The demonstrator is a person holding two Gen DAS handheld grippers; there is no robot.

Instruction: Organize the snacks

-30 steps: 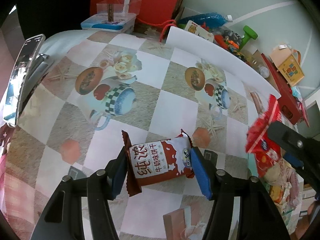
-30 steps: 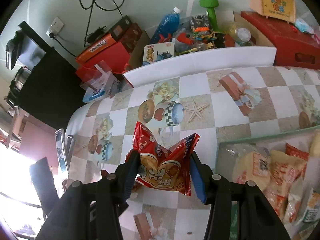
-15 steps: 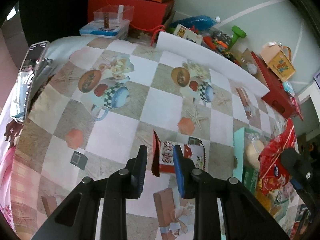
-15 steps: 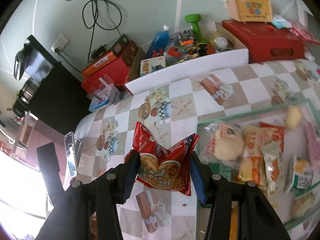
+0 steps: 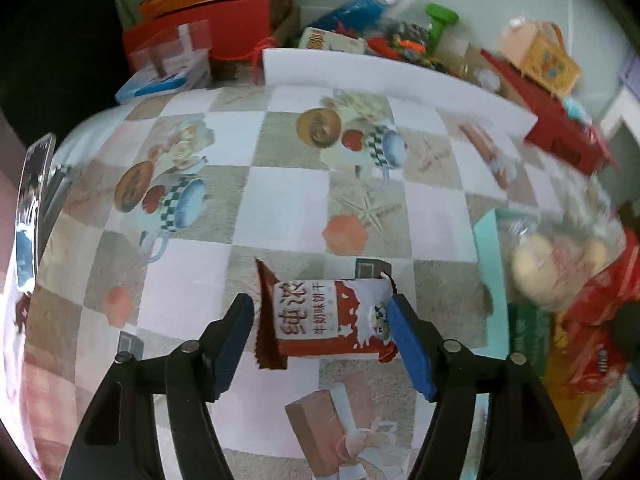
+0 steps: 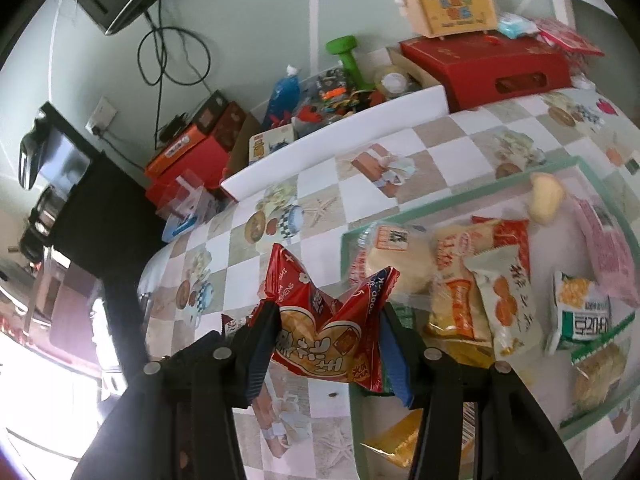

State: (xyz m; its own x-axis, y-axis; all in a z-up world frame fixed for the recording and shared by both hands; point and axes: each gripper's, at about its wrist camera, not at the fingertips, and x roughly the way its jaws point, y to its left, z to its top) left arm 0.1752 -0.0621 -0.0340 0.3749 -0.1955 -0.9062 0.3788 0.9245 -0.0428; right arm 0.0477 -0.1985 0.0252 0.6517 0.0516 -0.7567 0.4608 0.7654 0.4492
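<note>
Left gripper (image 5: pixel 320 322): jaws opening, set astride a brown-and-white biscuit packet (image 5: pixel 326 316). The right pad sits against the packet's right end; a gap is seen at the left pad, so no grip is held. The packet lies flat on the table (image 5: pixel 280 208), on the checked cloth, just left of the teal tray (image 5: pixel 486 256).

Right gripper (image 6: pixel 326 350): jaws closed on a red snack bag (image 6: pixel 332 332), its top corners splayed above the pads. The bag is held clear of the table at the tray's near-left edge (image 6: pixel 346 248). Assorted snack packets (image 6: pixel 480 280) are piled inside the tray. A white foam board (image 6: pixel 340 144) stands along the table's far edge.
</note>
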